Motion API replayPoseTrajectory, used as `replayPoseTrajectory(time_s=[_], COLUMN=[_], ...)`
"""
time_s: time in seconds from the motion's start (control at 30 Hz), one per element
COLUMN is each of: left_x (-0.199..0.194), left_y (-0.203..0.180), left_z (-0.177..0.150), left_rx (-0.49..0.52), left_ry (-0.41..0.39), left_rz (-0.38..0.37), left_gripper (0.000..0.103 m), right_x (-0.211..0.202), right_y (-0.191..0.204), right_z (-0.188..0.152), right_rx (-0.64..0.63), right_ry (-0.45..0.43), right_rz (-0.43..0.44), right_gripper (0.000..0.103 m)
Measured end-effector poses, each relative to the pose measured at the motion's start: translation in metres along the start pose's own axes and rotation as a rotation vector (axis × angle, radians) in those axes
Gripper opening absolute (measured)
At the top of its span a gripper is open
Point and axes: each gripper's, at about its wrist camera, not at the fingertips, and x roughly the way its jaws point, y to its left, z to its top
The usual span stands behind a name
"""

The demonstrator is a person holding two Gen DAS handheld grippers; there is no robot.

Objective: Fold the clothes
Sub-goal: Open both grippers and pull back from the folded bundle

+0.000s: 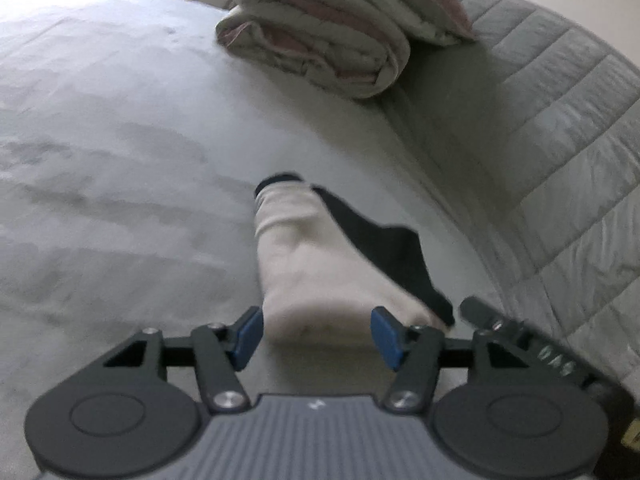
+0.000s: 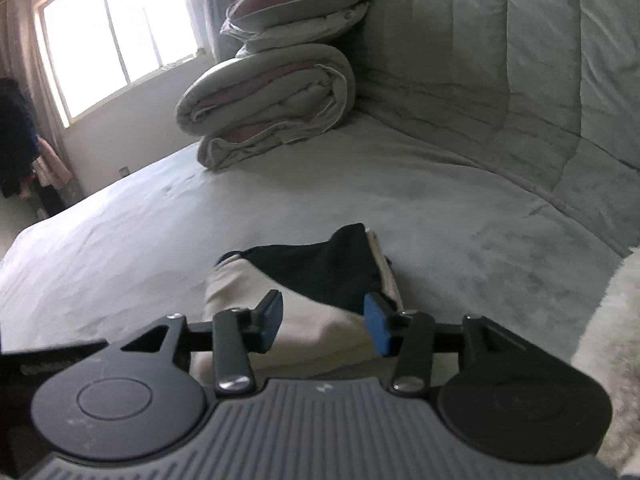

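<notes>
A folded garment (image 1: 308,252), cream with a black part (image 1: 384,248) along its right side, lies flat on the pale bed sheet (image 1: 120,160). My left gripper (image 1: 318,336) hovers over its near end, open, blue pads (image 1: 250,336) apart on either side of the cream fold, not pressing it. In the right wrist view the same garment (image 2: 240,280) shows with its black layer (image 2: 320,268) on top. My right gripper (image 2: 325,322) is open above its near right part, nothing pinched. Part of the right gripper (image 1: 556,356) appears at the left wrist view's lower right.
A rolled duvet (image 2: 272,96) with pillows (image 2: 300,4) on top sits at the far end of the bed against the quilted grey headboard (image 2: 520,80). A window (image 2: 112,32) and hanging clothes (image 2: 16,136) are at the left. Something white and fluffy (image 2: 612,340) lies at the right.
</notes>
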Motion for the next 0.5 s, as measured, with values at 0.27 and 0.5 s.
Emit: replayPoseTrajectory(time_s=[0.27,0.5], left_x=[-0.058,-0.095], left_y=[-0.007,-0.017], left_z=[-0.012,-0.027], left_rx=[0.012,0.063], left_ry=[-0.004,-0.003], left_rz=[0.042,0.105], left_gripper=[0.076,0.086], right_x=[-0.056,-0.088], right_y=[0.014,0.021], right_z=[0.007,-0.008], right_rx=[0.004,0.001], right_ry=[0.002,-0.005], right_rz=[0.028,0.043], right_gripper=[0.068,0.079])
